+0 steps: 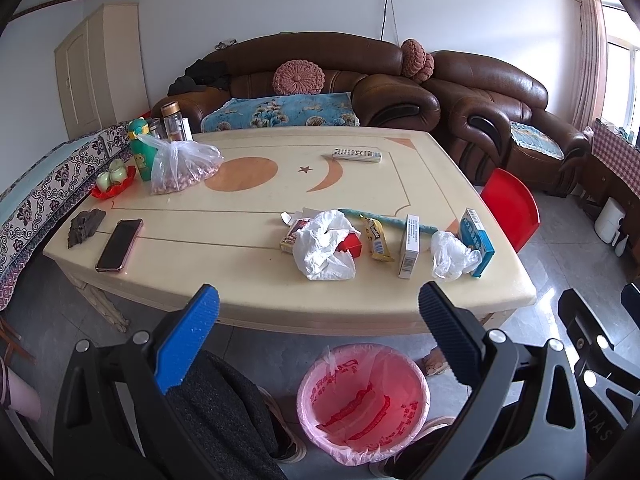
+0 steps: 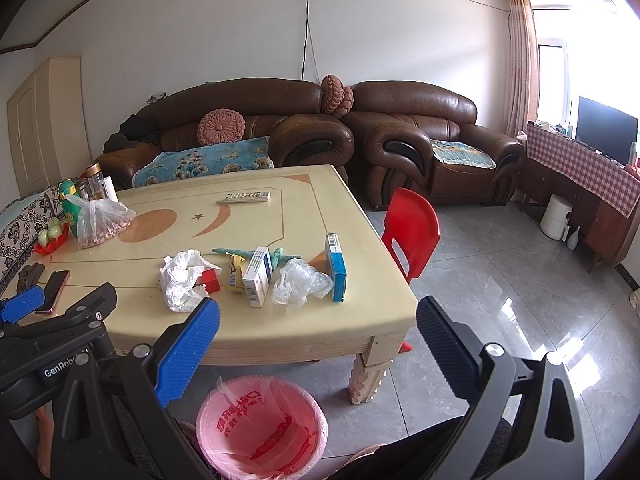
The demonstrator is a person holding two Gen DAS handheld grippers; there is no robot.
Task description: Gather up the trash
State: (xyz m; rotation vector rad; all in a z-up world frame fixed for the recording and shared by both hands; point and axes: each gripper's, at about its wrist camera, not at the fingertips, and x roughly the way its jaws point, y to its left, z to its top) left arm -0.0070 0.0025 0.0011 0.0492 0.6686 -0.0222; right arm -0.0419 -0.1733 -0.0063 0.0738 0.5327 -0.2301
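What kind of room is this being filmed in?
Most likely a home living room. A brown leather sofa and matching armchair stand behind a low cream table, and a television sits on a sideboard by the window.

Only thing I can really read is "GenRob", cut off, on the left gripper (image 2: 24,304) body in the right wrist view. The pink bin liner (image 2: 262,428) has red print, too warped to make out.
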